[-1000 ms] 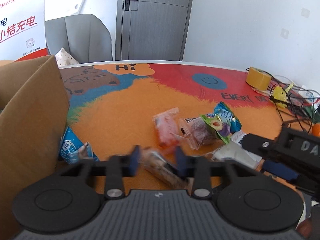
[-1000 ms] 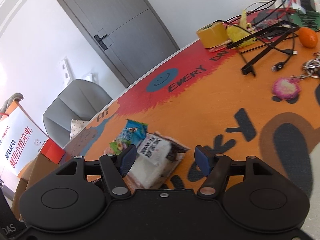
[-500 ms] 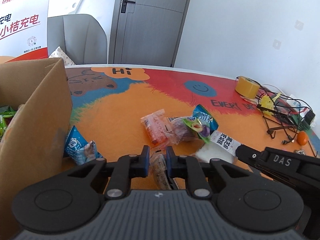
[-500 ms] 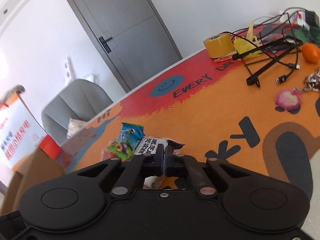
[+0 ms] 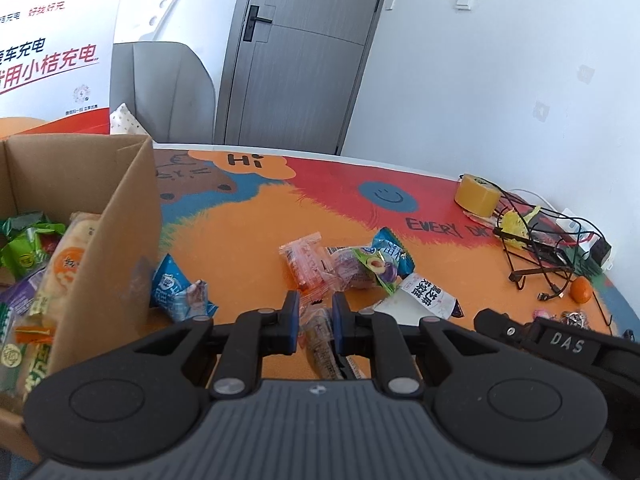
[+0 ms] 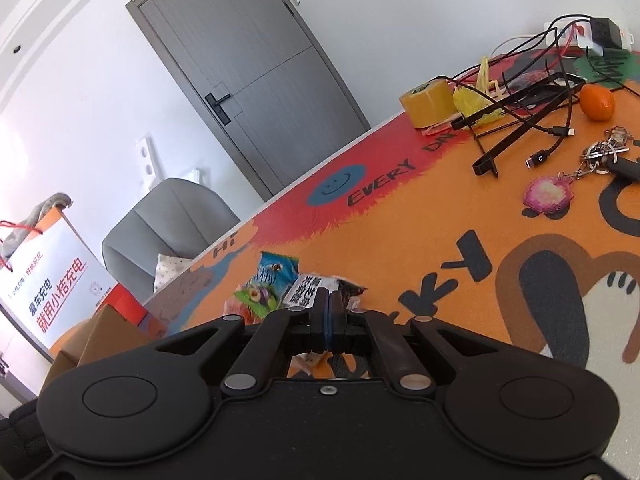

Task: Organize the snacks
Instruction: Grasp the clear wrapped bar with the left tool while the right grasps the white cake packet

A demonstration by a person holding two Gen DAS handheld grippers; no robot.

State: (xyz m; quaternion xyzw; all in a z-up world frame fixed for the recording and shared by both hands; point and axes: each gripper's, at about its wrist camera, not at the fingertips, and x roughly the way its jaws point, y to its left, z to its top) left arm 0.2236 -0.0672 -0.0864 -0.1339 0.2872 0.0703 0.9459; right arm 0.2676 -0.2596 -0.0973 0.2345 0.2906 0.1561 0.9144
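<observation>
Left gripper: jaws clamped on a clear-wrapped snack bar, the wrapper pinched between the blue pads and trailing back under the tool. Right gripper: jaws pressed nearly flat together on the edge of the white packet with black lettering; in the left wrist view that same packet looks lifted at its near corner. Both picks look made, carry not yet done. Done so far, as I judge it: the cardboard box at left already holds several wrapped snacks. Left to do: the two in hand, a blue packet lying against the outside of the box wall, and a small heap mid-table, an orange-pink packet, a purple one with a fruit picture, a blue-green one. Room: the orange mat between heap and box is bare, a clear lane for the left hand. The box wall stands tall and must be cleared over its upper edge. The right tool sits close beside the left, so crossing is a risk. Tape roll, cables and a tangerine lie well apart at the far right.
</observation>
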